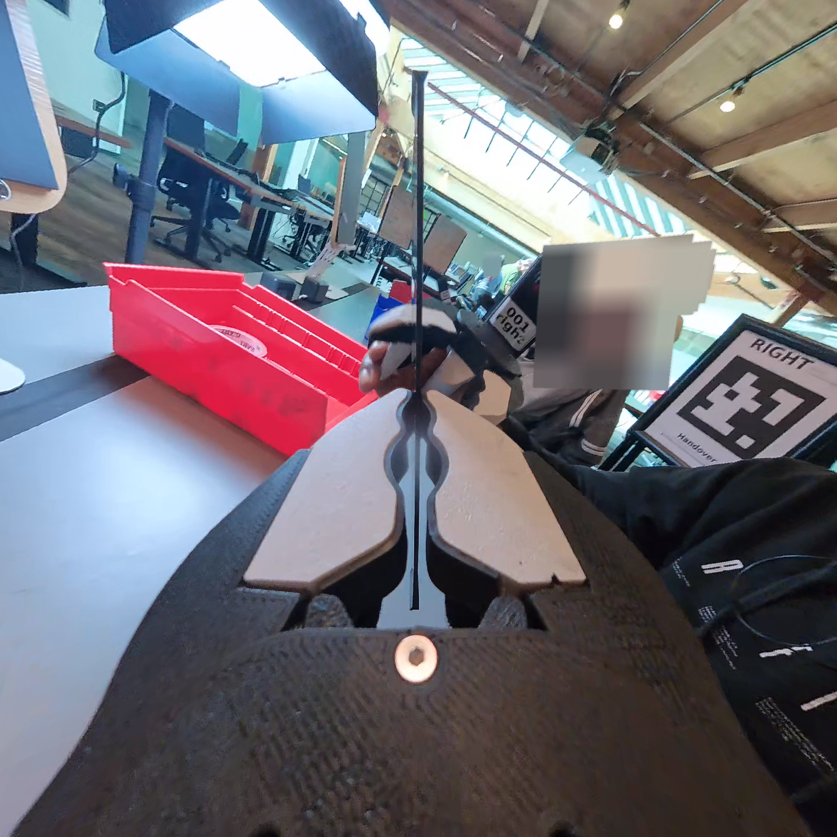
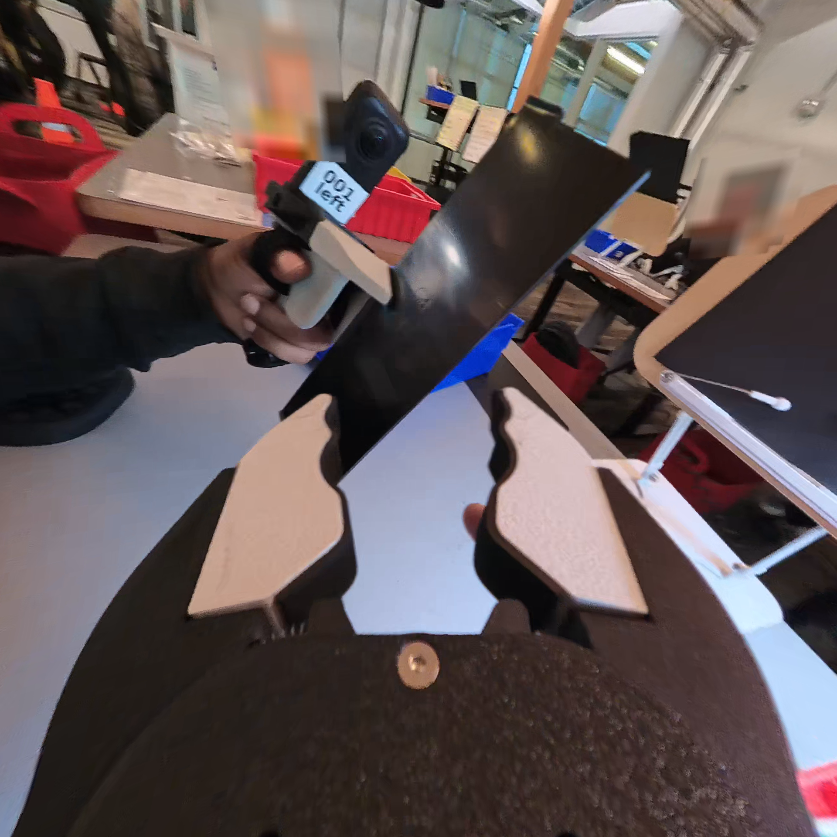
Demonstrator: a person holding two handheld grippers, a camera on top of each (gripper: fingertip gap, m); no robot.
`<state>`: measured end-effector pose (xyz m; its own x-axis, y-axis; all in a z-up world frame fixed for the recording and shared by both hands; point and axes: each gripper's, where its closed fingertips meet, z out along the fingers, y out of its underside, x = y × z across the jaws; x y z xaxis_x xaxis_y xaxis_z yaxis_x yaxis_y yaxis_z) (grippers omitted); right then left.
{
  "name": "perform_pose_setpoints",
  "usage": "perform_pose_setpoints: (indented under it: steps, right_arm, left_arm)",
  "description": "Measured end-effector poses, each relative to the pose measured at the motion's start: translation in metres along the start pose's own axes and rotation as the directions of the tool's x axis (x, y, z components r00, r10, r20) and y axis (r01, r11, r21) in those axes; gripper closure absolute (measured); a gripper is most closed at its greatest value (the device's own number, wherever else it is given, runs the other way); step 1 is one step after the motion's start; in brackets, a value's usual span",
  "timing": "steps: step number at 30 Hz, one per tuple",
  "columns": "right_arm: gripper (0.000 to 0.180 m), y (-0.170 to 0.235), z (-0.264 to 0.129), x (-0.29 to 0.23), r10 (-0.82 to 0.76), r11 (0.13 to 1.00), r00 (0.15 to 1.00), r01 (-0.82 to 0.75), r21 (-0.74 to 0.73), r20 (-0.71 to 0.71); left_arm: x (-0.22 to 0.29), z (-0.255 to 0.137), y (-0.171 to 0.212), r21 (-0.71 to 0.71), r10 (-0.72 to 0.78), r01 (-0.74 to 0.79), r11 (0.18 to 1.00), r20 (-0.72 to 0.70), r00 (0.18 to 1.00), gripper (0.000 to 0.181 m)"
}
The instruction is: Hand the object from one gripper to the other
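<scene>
My left gripper (image 1: 416, 401) is clamped on the thin flat black glossy plate (image 1: 417, 226). In the left wrist view I see the plate edge-on, a dark line running from between the 2 beige pads up past the fingertips and well beyond them. The lower end of the plate sits deep in the slot between the pads, near the gripper body.

My right gripper (image 2: 414, 403) is wide apart, nothing between its 2 fingers (image 2: 561, 521). In the right wrist view the plate (image 2: 457, 290) shows its broad face, tilted, with the upper corner far right and the lower corner coming down just beside my right gripper's left finger. I can't tell if the corner touches that finger.

Same view shows the left gripper (image 2: 385, 290) far left, held by a hand (image 2: 258, 299) in a dark sleeve, pinching the plate at its left edge. A black camera (image 2: 373, 136) sits on top of it.

The plate is up in the air over the grey tabletop (image 2: 136, 453), between the 2 grippers. In the left wrist view the right gripper (image 1: 421, 348) shows just behind the plate's edge line, jaws apart either side of it.

A red plastic bin (image 1: 217, 344) sits on the table, far left in the left wrist view. A framed black-and-white marker sign (image 1: 743, 398) stands at right.
</scene>
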<state>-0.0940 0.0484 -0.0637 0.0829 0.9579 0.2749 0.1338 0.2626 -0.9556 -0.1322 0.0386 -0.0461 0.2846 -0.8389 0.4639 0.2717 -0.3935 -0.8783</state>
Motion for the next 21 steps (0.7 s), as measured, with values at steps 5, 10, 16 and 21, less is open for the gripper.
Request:
perform_pose_setpoints:
  steps: [5, 10, 16, 21]
  right_arm:
    - [0.142, 0.0, 0.002, -0.006, 0.006, 1.0, 1.0, -0.006, 0.005, 0.019]
    - [0.149, 0.005, 0.008, -0.017, 0.143, 0.99, 0.983, -0.143, -0.006, 0.115]
    - [0.165, 0.002, 0.008, -0.018, 0.202, 0.978, 0.97, -0.207, 0.019, 0.136]
    - [0.172, 0.004, 0.007, -0.014, 0.226, 0.973, 0.966, -0.23, 0.011, 0.123]
  left_arm:
    - [0.001, -0.003, -0.007, 0.058, -0.01, 0.011, 0.998, -0.021, 1.0, 0.178]
    - [0.006, -0.007, -0.018, 0.14, 0.028, -0.022, 0.99, -0.044, 0.999, 0.179]
    - [0.01, -0.005, -0.018, 0.149, 0.068, -0.061, 0.987, -0.044, 0.997, 0.179]
    - [0.004, -0.005, -0.016, 0.132, 0.065, -0.063, 0.989, -0.006, 0.998, 0.177]
